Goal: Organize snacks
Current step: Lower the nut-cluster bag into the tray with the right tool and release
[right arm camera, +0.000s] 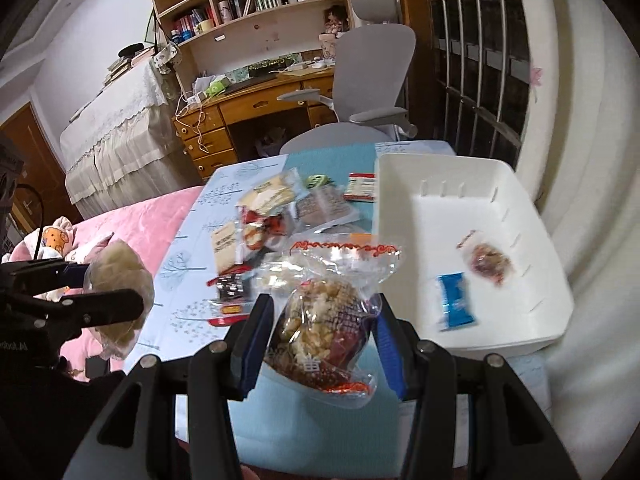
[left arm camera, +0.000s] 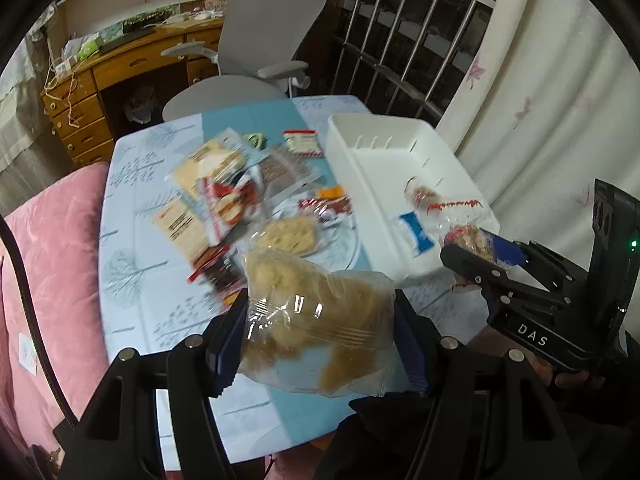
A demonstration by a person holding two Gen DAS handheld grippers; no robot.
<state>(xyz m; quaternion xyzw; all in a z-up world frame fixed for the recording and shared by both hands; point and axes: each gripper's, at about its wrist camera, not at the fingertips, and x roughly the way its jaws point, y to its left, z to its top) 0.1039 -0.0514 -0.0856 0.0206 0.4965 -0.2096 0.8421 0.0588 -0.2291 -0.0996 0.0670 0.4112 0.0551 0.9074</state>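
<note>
My left gripper (left arm camera: 320, 336) is shut on a clear bag of pale yellow cake (left arm camera: 316, 320), held above the table's near edge. That bag (right arm camera: 116, 280) also shows in the right wrist view at the left. My right gripper (right arm camera: 320, 344) is shut on a clear bag of nutty puffed snack with red trim (right arm camera: 320, 332), lifted beside the white bin (right arm camera: 536, 312). In the left wrist view the right gripper (left arm camera: 480, 256) hovers at the bin's near corner. Inside the bin lie a blue packet (right arm camera: 456, 300) and a small red-trimmed snack bag (right arm camera: 488, 262).
Several snack packets (left arm camera: 224, 196) lie heaped on the blue-patterned tablecloth (left arm camera: 132, 264) left of the bin (left arm camera: 400, 144). A grey office chair (right arm camera: 368, 80) and wooden desk stand behind the table. A pink bedcover (left arm camera: 52, 248) lies to the left, a curtain to the right.
</note>
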